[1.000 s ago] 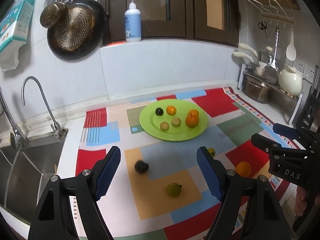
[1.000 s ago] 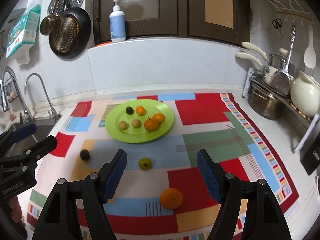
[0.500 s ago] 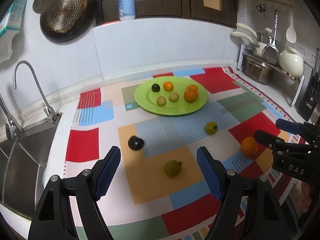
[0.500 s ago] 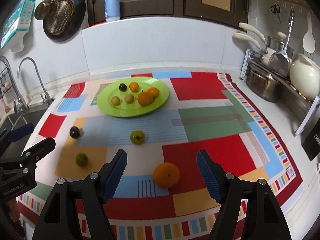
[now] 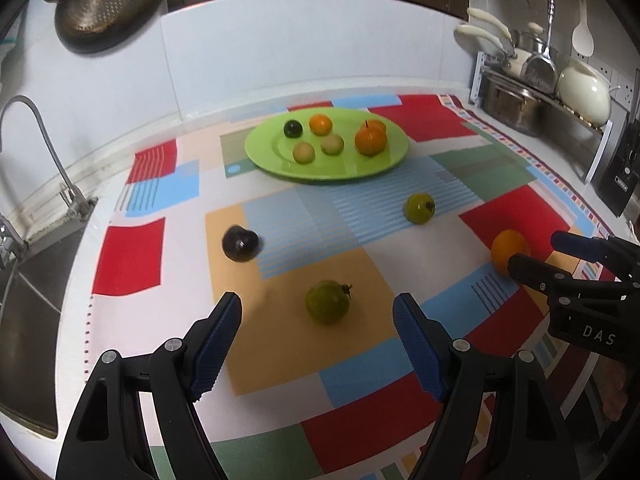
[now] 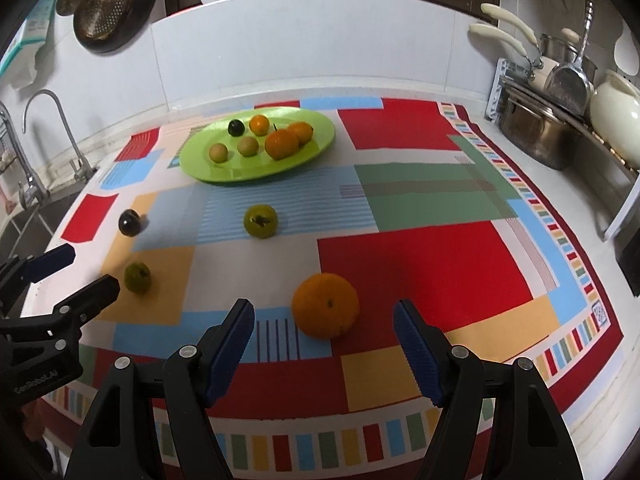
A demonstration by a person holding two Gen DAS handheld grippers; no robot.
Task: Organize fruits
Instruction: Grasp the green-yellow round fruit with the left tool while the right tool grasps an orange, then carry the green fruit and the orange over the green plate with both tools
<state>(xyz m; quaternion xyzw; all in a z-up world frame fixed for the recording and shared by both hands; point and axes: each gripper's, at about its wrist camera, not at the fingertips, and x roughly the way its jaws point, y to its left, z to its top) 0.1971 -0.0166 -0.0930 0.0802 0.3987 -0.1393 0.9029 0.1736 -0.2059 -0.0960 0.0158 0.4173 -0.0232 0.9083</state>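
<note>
At nine o'clock of the patchwork cloth, a steel sink with a curved chrome tap (image 5: pixel 38 148) sits at the counter's edge. The multicoloured patterned tablecloth (image 5: pixel 128 256) covers the counter. On it, a dark, nearly black round fruit (image 5: pixel 240 243) lies toward ten o'clock from the left gripper (image 5: pixel 318 334), whose blue-padded jaws stand apart with nothing between them. A small round green fruit with a dry stem (image 5: pixel 327 301) lies on an orange patch just past the tips at twelve o'clock, touching neither pad. Farther off at twelve o'clock the round lime-green plate (image 5: pixel 276 166) holds six small fruits: one dark, two pale tan, three orange. A second yellow-green round fruit (image 5: pixel 419 208) rests on the cloth between plate and grippers, at one o'clock from the left gripper.

The right gripper (image 6: pixel 324 330) is likewise parted and holding nothing; a large round orange (image 6: pixel 325 305) sits just ahead between its tips, closer to the left pad, touching neither. At two o'clock, a rack with a steel pot (image 6: pixel 536 130) and cream kettle (image 6: pixel 614 106) lines the wall
</note>
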